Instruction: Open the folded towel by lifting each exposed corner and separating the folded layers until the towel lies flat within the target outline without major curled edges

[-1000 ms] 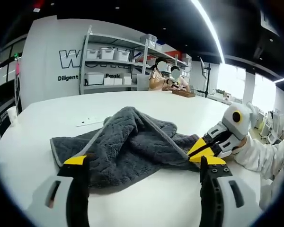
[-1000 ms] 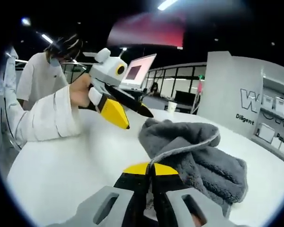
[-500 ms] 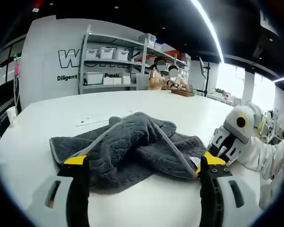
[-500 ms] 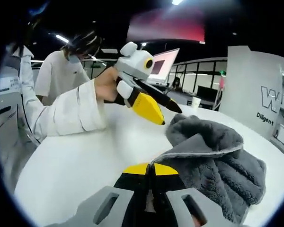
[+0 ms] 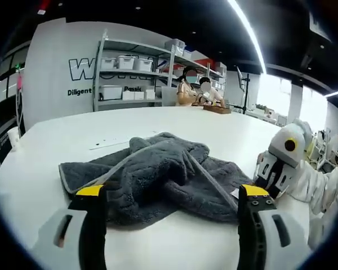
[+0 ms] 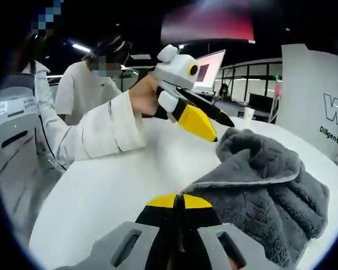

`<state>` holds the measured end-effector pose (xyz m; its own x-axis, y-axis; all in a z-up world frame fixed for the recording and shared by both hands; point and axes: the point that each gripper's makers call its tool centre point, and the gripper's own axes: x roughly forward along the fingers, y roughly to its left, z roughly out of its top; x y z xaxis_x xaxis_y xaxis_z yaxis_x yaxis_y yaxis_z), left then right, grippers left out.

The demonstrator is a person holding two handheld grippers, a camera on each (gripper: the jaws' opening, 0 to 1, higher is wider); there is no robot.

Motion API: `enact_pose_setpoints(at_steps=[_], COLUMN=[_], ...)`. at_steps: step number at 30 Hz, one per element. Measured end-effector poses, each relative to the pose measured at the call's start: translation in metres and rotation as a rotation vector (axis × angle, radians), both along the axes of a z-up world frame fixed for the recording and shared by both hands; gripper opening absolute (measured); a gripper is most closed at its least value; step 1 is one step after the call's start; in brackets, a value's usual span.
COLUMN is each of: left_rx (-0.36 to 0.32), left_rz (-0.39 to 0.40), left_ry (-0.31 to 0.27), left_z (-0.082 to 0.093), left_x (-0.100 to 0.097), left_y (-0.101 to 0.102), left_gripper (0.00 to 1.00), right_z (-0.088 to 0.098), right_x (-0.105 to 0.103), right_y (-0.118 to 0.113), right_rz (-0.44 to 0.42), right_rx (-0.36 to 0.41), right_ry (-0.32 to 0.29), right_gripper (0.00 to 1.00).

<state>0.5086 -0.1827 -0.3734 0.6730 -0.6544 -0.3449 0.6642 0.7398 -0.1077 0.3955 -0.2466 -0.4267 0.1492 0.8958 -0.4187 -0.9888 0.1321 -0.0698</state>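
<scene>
Towel: the gray towel [image 5: 158, 174] lies crumpled in loose folds on the white tabletop [image 5: 62, 135], one hemmed edge raised.
Right hand-held gripper [image 6: 178, 203]: jaws clenched on the towel's pale hem, low over the tabletop.
Left hand-held gripper [image 5: 170, 194]: jaws spread wide, released, hovering just in front of the towel, touching nothing.
Background: shelves [image 5: 129, 70] with bins behind.

Left gripper view sat low over the table [image 5: 56, 135], near the towel [image 5: 158, 174], and faced the shelves [image 5: 132, 70]. Right gripper view sat right at the towel's [image 6: 270, 185] edge and faced the person [image 6: 93, 90]. Both views shared towel and tabletop.
</scene>
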Motion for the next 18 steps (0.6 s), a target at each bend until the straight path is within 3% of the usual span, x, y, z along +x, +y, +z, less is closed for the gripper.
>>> enact_pose_setpoints(at_steps=[18], left_rx=[0.017], left_rz=[-0.009], left_ry=[0.008], left_z=[-0.003], left_x=[-0.001], left_y=[0.0], left_gripper=[0.96], right_z=[-0.012], right_x=[-0.027], right_y=[0.001], right_rz=[0.098], right_rx=[-0.04], right_ry=[0.099], right_gripper=[0.0])
